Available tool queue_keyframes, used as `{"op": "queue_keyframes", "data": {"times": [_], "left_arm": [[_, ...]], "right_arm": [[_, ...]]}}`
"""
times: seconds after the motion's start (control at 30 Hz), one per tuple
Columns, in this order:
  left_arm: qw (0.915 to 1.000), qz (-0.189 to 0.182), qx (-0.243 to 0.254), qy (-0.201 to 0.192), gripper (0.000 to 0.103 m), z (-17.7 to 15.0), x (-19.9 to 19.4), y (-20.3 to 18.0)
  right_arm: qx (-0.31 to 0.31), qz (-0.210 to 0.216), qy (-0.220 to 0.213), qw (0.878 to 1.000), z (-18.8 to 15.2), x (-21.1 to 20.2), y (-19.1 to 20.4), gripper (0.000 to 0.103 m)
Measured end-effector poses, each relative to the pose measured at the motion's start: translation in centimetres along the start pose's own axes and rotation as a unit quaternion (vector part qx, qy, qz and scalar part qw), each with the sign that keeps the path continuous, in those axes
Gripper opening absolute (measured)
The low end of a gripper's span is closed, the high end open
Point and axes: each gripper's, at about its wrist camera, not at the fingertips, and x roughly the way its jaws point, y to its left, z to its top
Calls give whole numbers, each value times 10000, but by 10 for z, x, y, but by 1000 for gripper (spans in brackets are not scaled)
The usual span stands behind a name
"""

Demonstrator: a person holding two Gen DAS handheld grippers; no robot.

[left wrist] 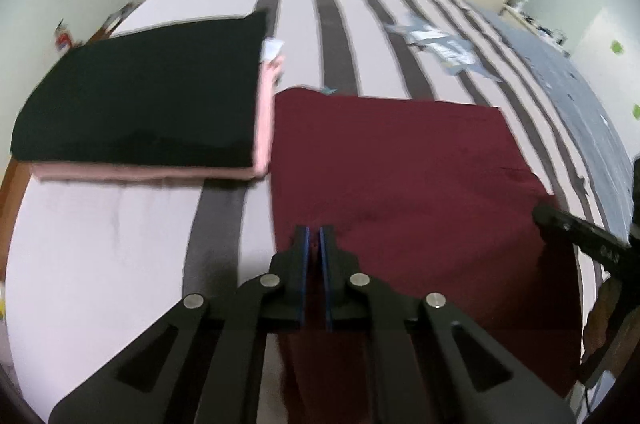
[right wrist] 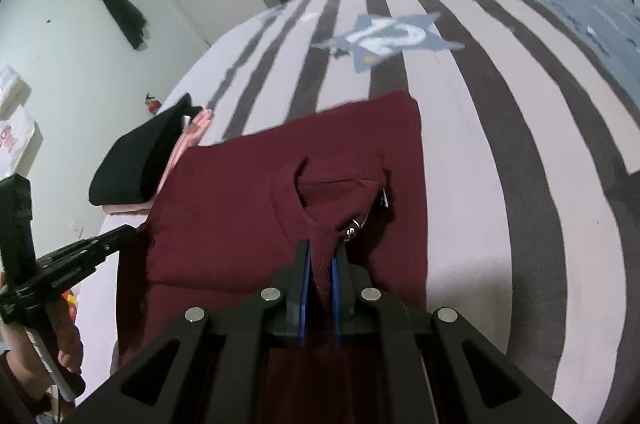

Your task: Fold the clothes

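On striped bedspread (left wrist: 352, 20): maroon garment (left wrist: 400, 164) (both grippers clamped).

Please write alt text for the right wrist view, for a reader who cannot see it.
The right gripper is shut on the collar of a maroon shirt that lies on a striped bed cover. A stack with a black garment on top sits to the left, beside the shirt.

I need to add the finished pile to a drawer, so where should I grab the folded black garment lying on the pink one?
Grip the folded black garment by its near long edge, approaching from the bed's front side. That edge is a thick, straight fold overhanging the folded pink garment, so fingers can slide beneath it there.
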Motion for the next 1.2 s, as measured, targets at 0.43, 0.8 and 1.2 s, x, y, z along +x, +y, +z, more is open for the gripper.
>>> {"op": "queue_keyframes", "data": {"times": [0.43, 0.8, 1.2], "left_arm": [[9989, -455, 18, 76, 51, -9, 13, -6], [9989, -279, 348, -141, 7, -11, -4, -14], [9963, -80, 606, -598, 7, -9, -46, -38]], "right_arm": [[-120, -151, 119, 9997, -10, 8, -5, 14], [29, -32, 146, 9999, -12, 13, -10, 9], [-112, 54, -257, 9996, -2, -21, 9, 8]]}}
